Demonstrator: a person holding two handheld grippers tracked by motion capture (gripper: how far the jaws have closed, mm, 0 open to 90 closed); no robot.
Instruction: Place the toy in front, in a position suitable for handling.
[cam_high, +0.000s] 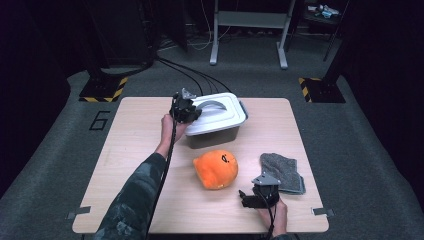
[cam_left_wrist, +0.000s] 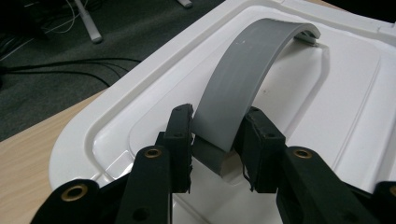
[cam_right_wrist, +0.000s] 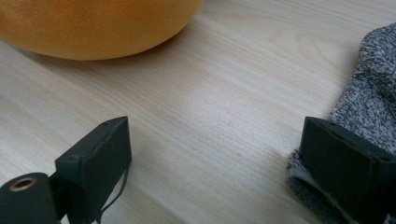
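A grey storage box (cam_high: 214, 136) with a white lid (cam_high: 226, 116) stands at the back middle of the table. My left gripper (cam_high: 186, 111) is at the lid's left end. In the left gripper view it (cam_left_wrist: 218, 135) is shut on the lid's arched grey handle (cam_left_wrist: 243, 79), one black jaw pressing each side of the strap near its base. An orange plush toy (cam_high: 216, 169) lies in front of the box. My right gripper (cam_high: 260, 192) rests low near the table's front edge, open, with bare wood between its jaws (cam_right_wrist: 219, 140).
A folded grey cloth (cam_high: 282, 172) lies right of the plush, touching the right gripper's right jaw in the right gripper view (cam_right_wrist: 369, 93). The wooden table (cam_high: 135, 150) has bare room on its left half. Cables run over the floor behind it.
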